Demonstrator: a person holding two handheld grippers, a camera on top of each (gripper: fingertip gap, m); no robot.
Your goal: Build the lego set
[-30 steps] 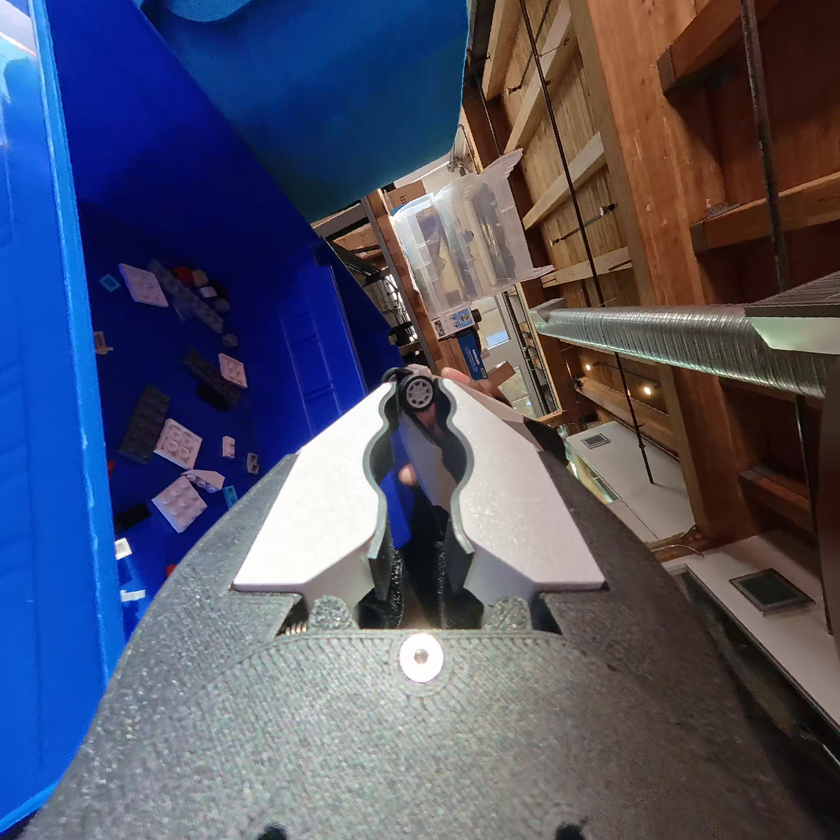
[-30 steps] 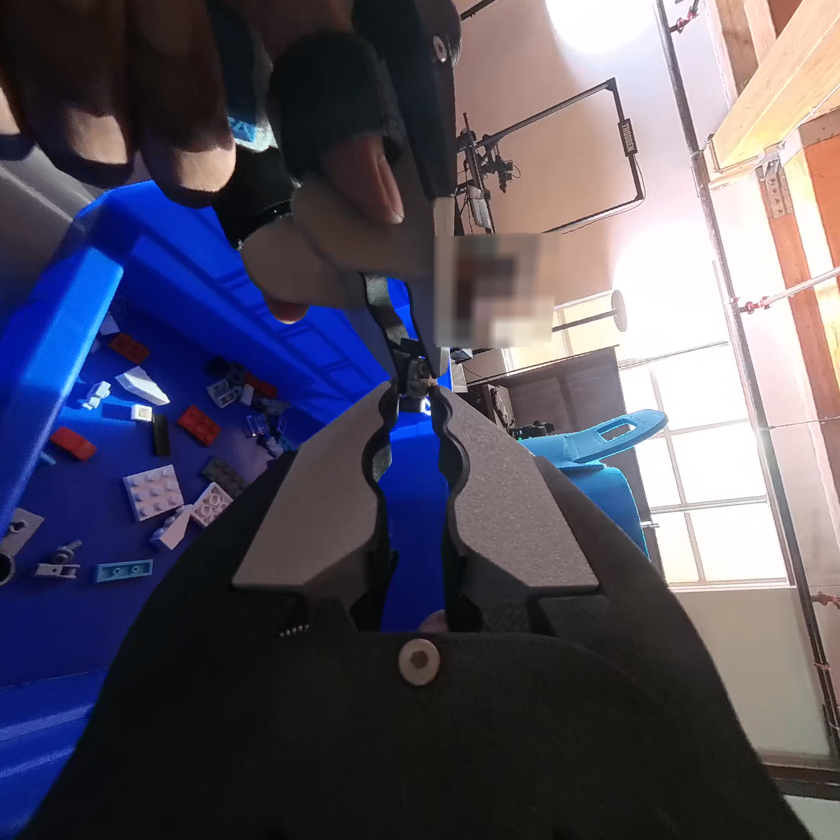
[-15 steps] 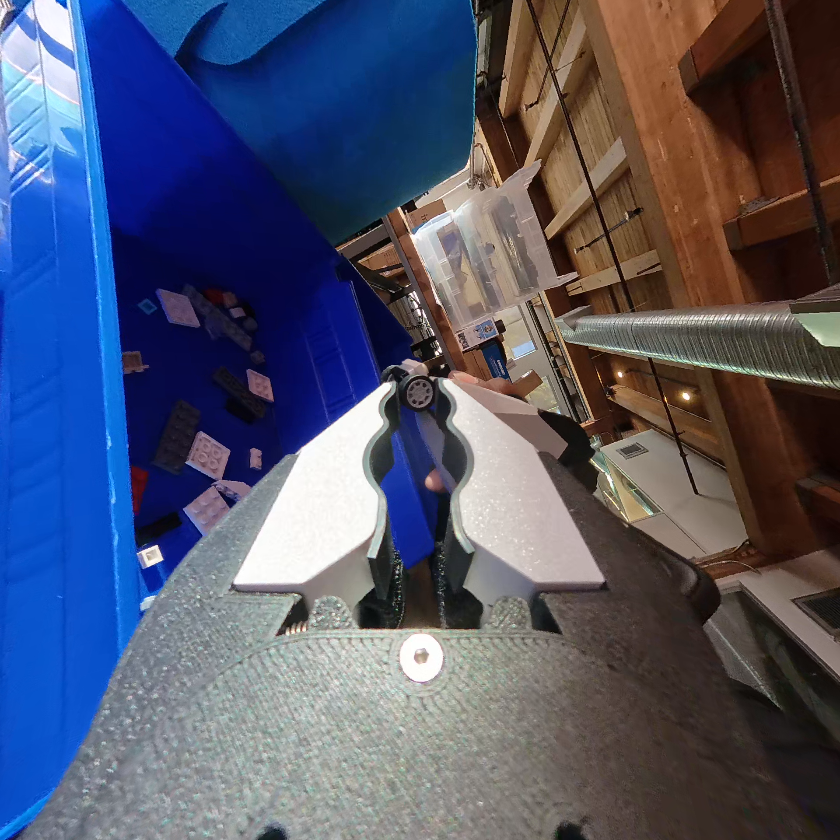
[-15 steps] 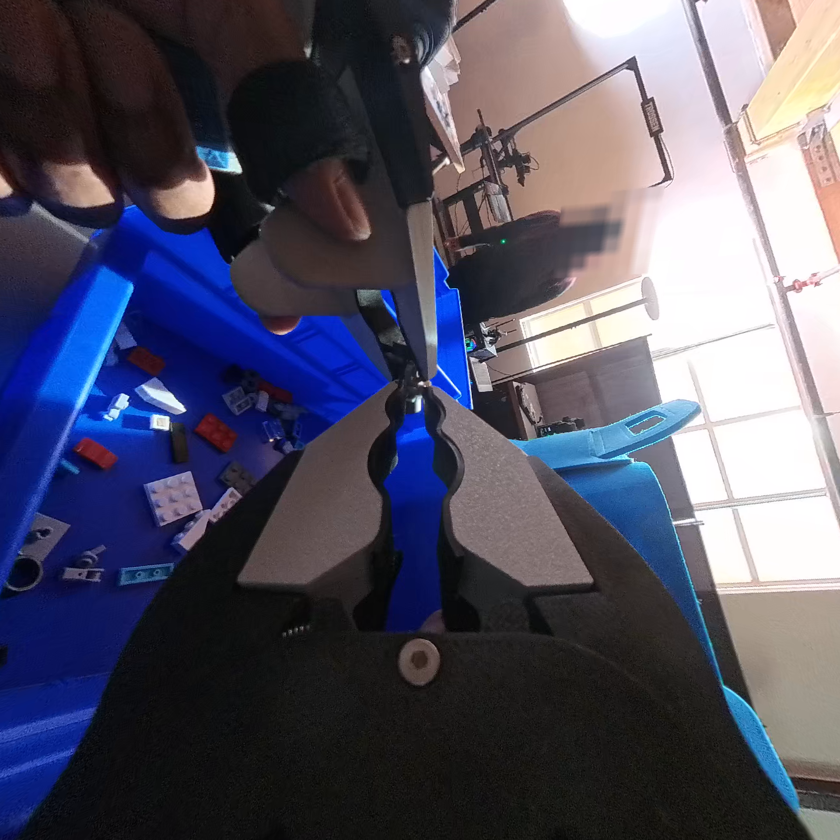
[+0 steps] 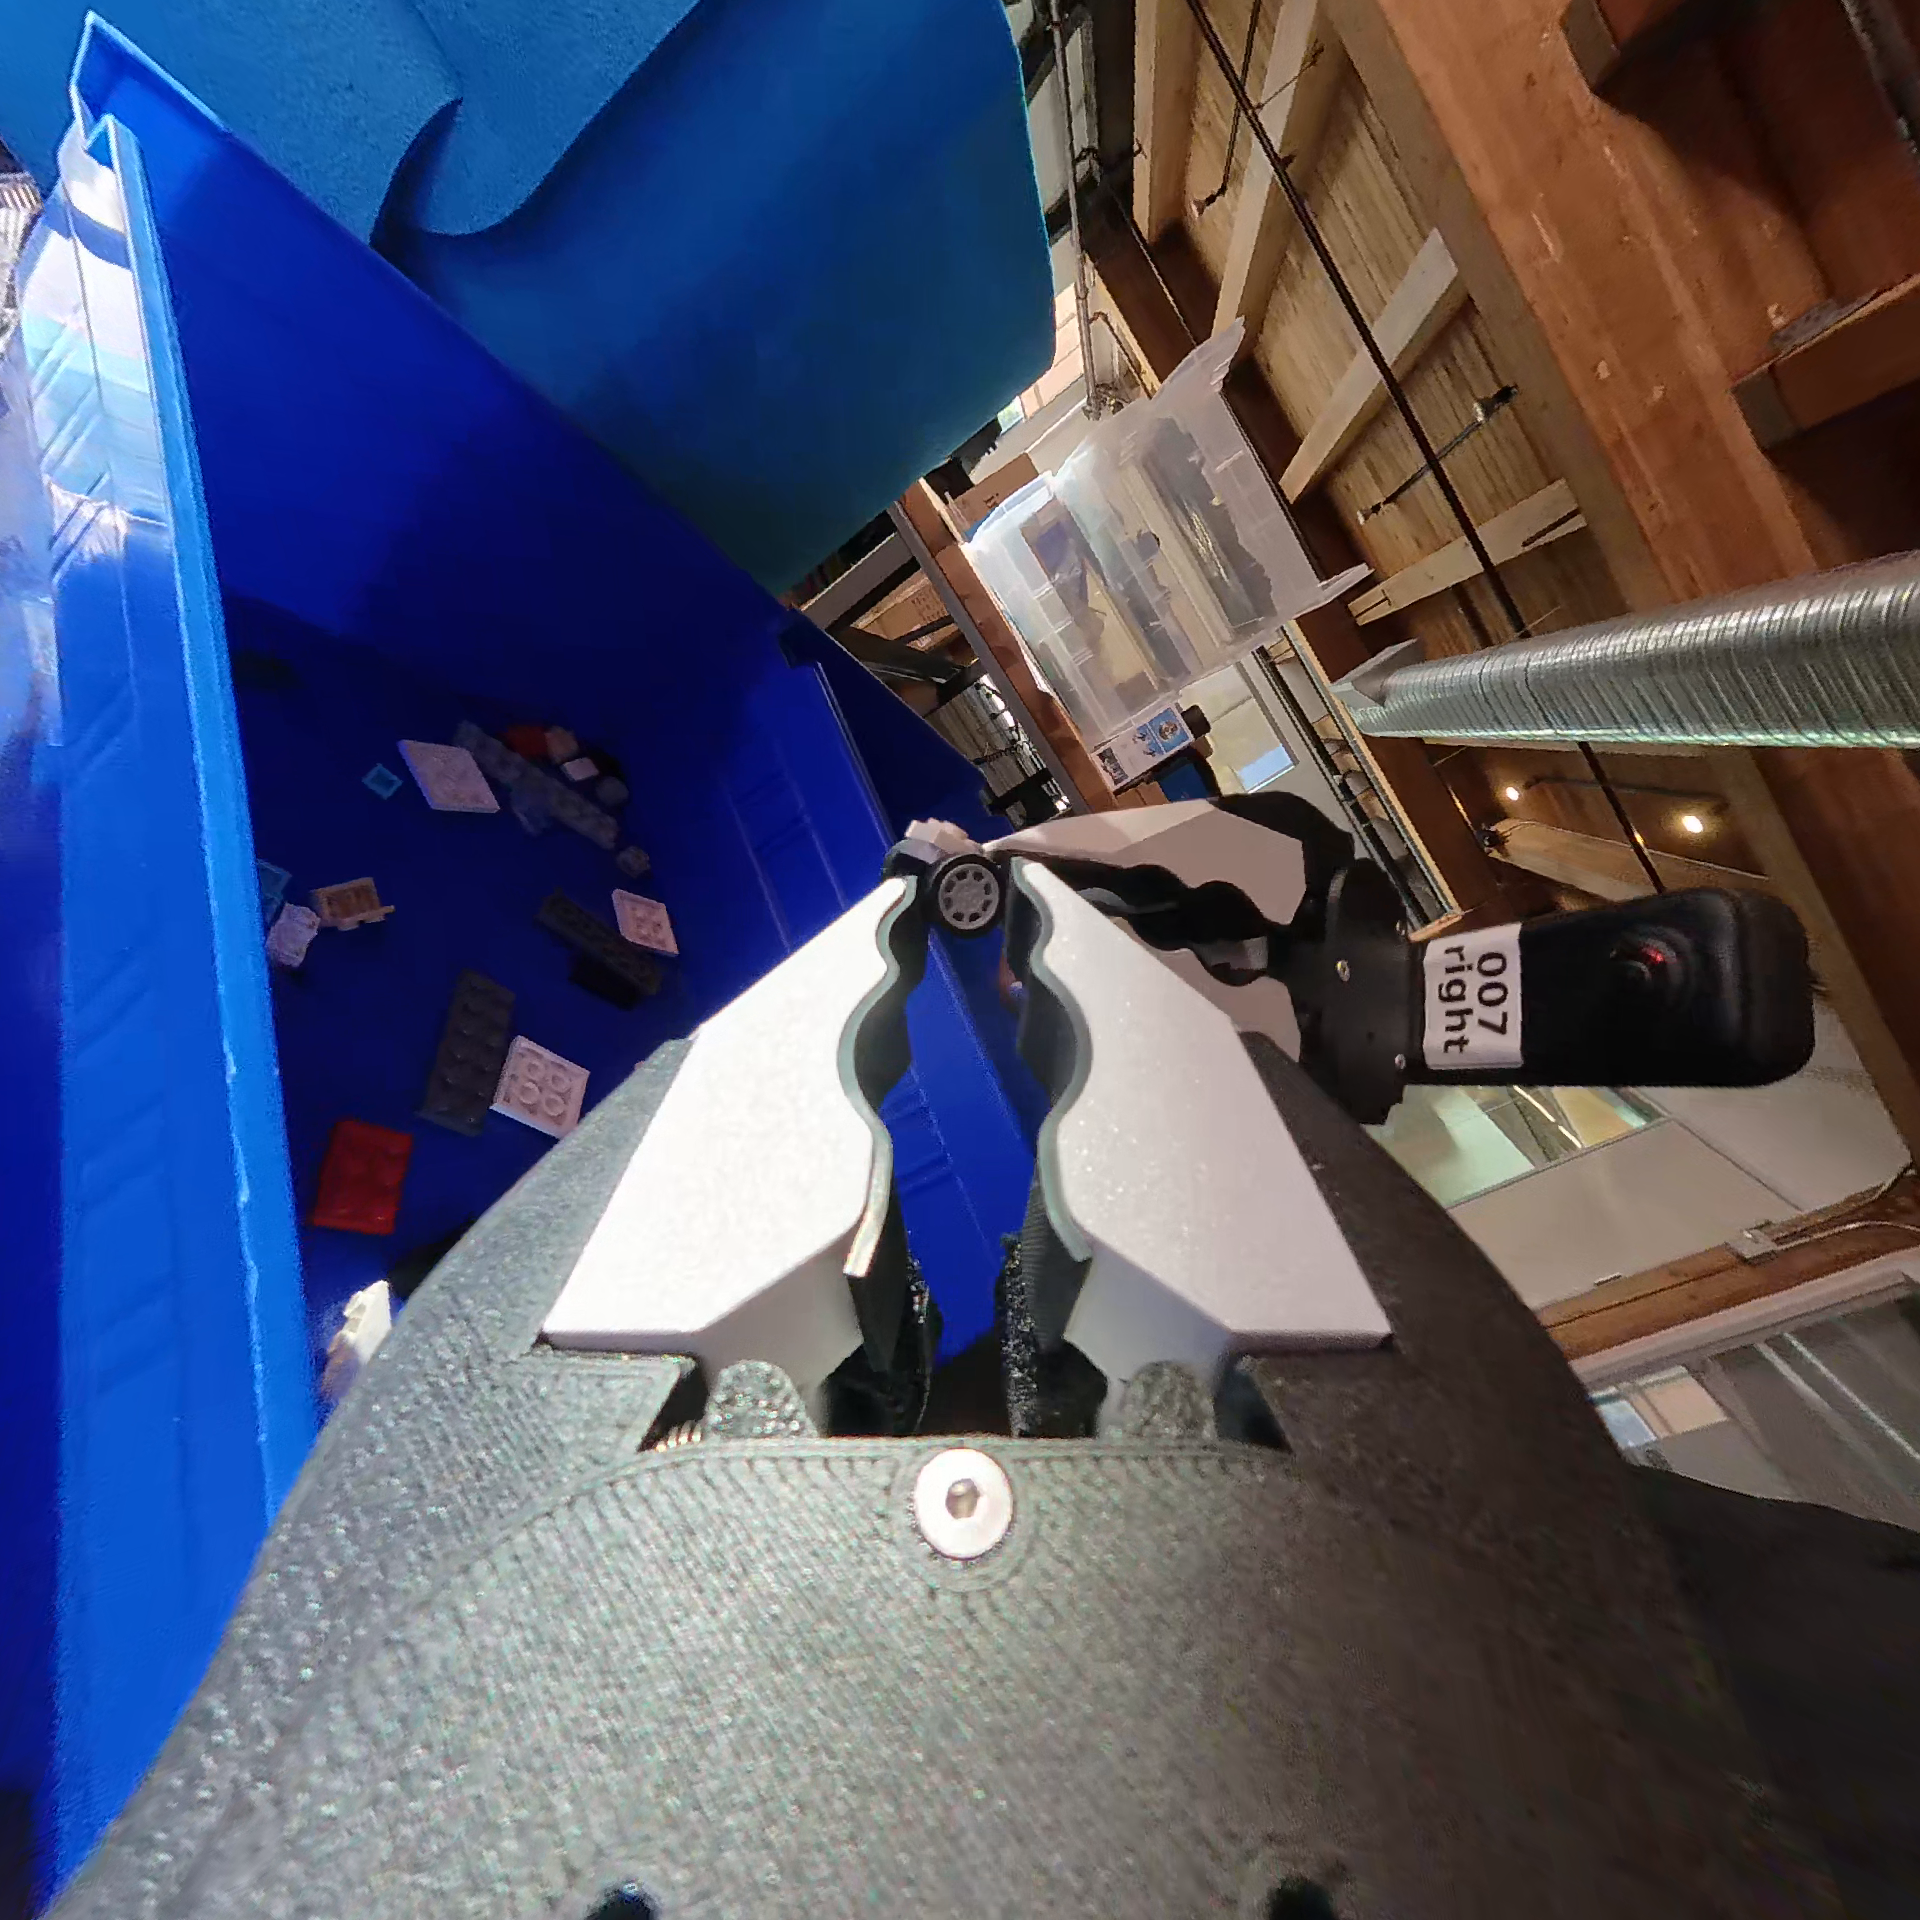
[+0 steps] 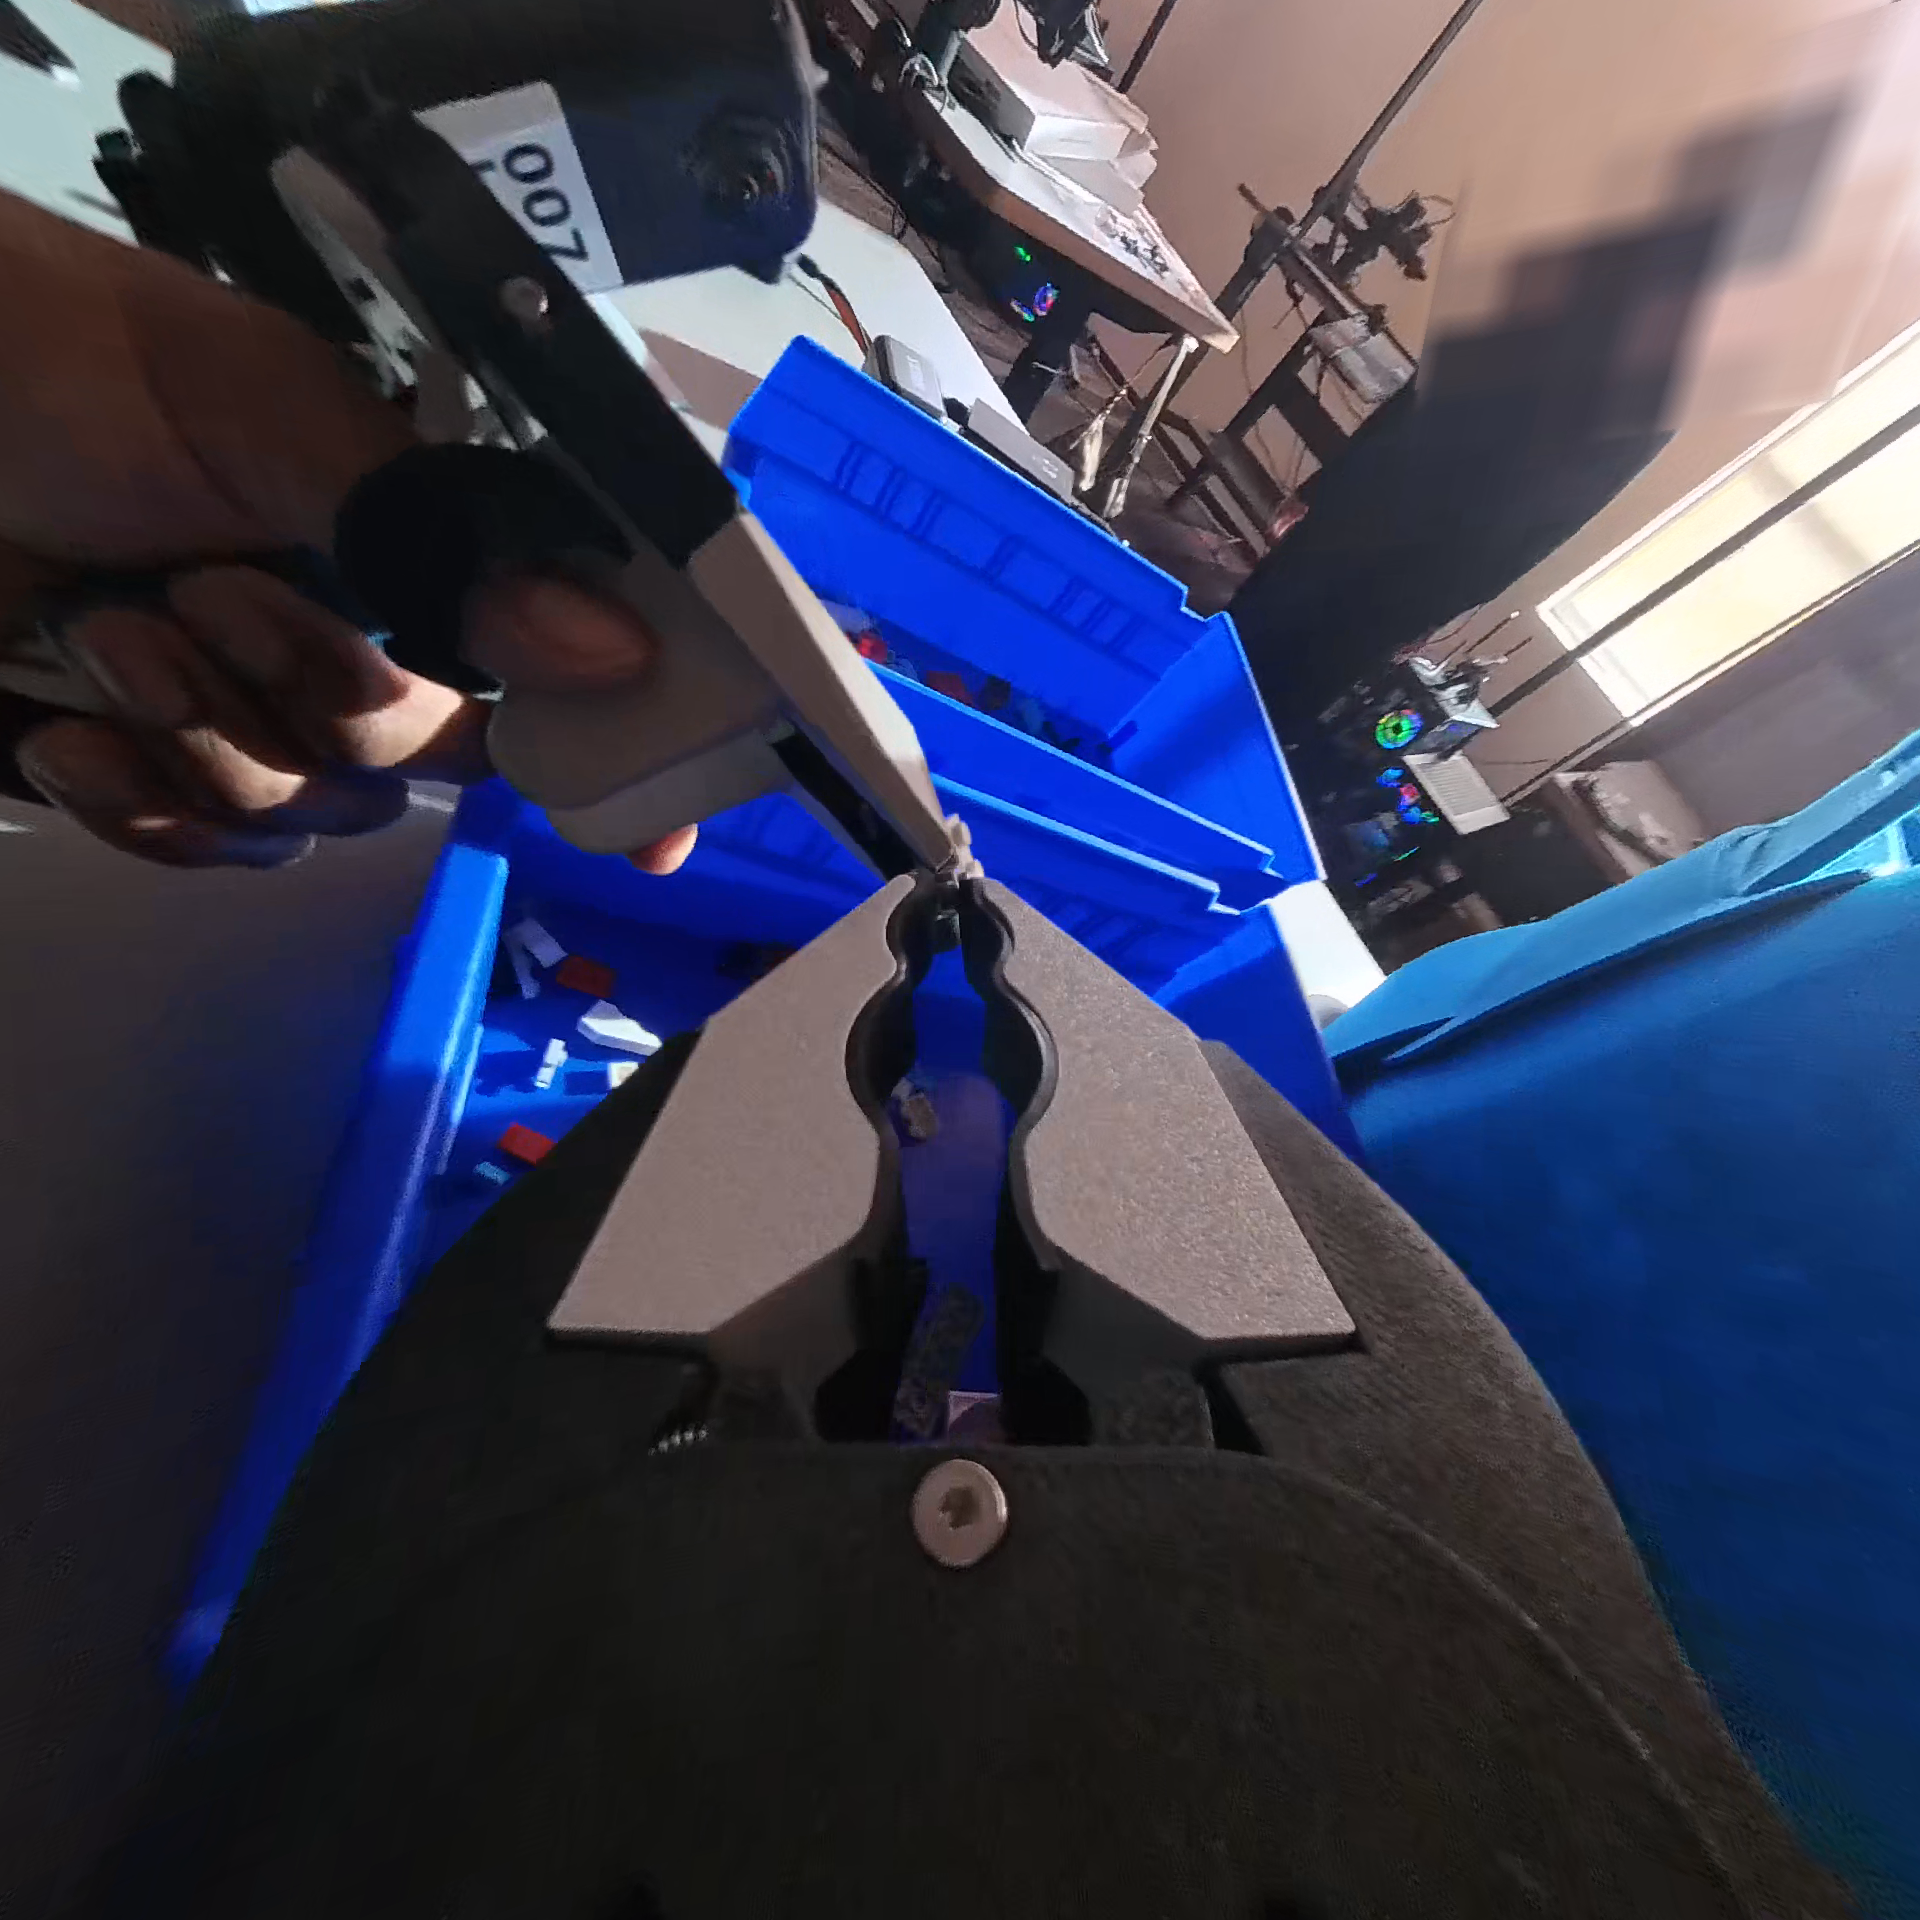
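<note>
Above blue bin (image 5: 156, 935), left tool (image 5: 961, 899) and right tool (image 6: 940, 904) both pinch wheel piece (image 5: 966, 896).

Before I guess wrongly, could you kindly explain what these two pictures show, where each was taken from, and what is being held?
No robot arm is here: a person holds one hand-held gripper in each hand, and each carries a camera looking forward along its two grey fingers.

The left wrist view shows the left hand-held gripper pinching a small wheel piece at its fingertips. The right hand-held gripper meets the same small assembly from the other side; its own view shows it closed on a dark part there, too small to name. In that view the person's hand grips the left tool.

Below lies a blue bin holding loose lego pieces: white, black and red plates.
</note>
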